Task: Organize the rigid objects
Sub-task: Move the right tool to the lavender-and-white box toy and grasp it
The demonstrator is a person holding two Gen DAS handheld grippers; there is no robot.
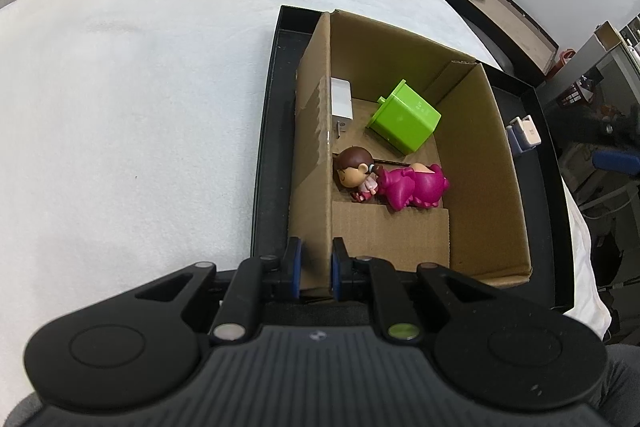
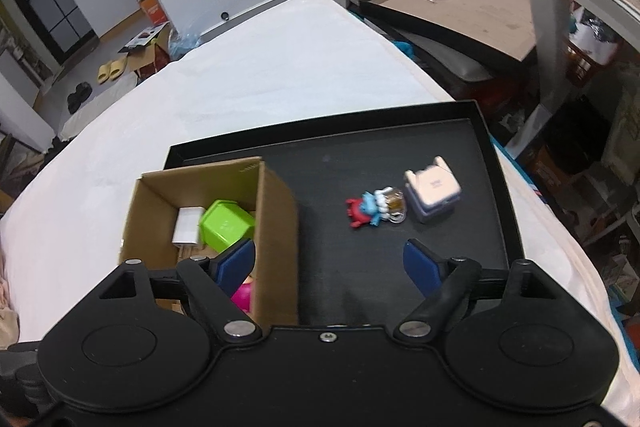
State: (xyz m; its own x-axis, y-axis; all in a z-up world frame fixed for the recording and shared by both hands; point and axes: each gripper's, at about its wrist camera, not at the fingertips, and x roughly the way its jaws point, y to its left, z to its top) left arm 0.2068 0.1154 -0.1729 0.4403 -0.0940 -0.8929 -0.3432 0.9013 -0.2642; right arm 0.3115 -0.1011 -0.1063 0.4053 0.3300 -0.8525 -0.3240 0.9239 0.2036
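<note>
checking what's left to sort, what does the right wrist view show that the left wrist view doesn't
Only the right wrist view shows the red and blue figure lying on the tray, and the open right gripper above the tray. Only the left wrist view shows the whole pink doll and the left gripper shut on the box wall. Both show the box, green bin, white adapter and the small blue and white case.

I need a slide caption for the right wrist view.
Open right gripper above black tray, facing toy; box at left.
</note>
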